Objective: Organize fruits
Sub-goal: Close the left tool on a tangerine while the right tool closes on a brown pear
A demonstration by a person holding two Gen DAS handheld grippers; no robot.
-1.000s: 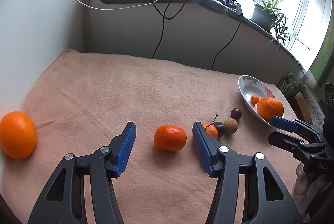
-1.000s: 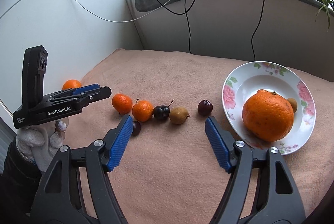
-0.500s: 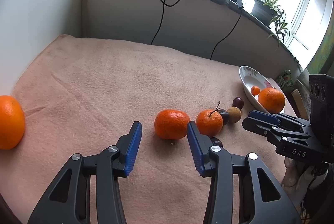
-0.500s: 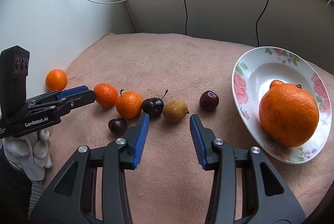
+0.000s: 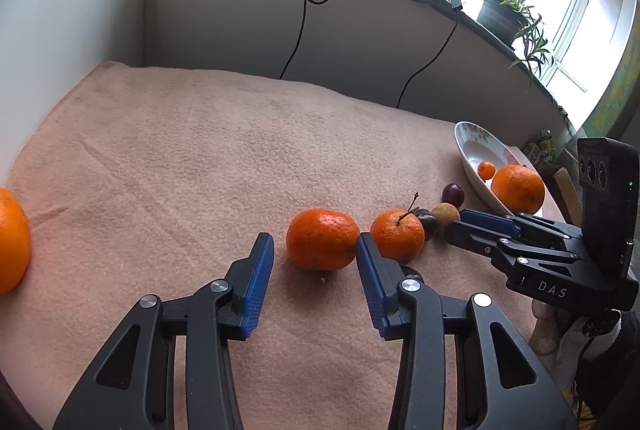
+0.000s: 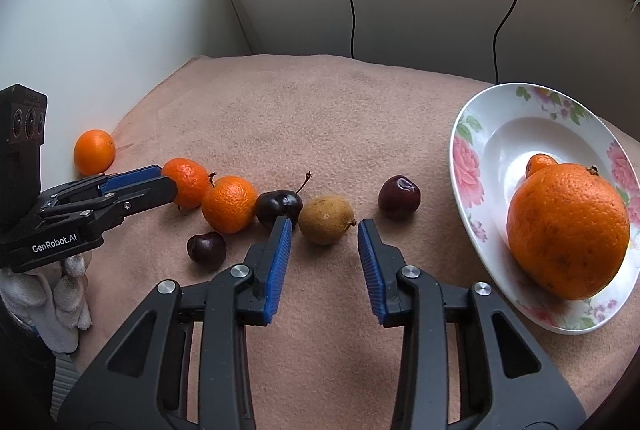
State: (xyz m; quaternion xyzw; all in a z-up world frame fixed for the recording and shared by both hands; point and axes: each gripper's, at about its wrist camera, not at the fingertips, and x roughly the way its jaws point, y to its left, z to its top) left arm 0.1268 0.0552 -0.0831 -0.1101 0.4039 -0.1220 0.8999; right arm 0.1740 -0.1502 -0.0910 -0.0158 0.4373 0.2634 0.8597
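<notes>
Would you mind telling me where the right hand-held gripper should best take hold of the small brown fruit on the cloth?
Grip the brown fruit across its round middle, coming down from the near side, probably. Its pointed tip faces right, toward one pad, so seat the pads behind that tip. A dark cherry sits close on its left, leaving little room there.

Left gripper point(image 5: 315, 250) black with ribbed blue pads and silver screws, "GenRobot.AI" on its side, right gripper point(image 6: 324, 228) alike, marked "DAS", white glove point(image 6: 48, 294) beneath.
</notes>
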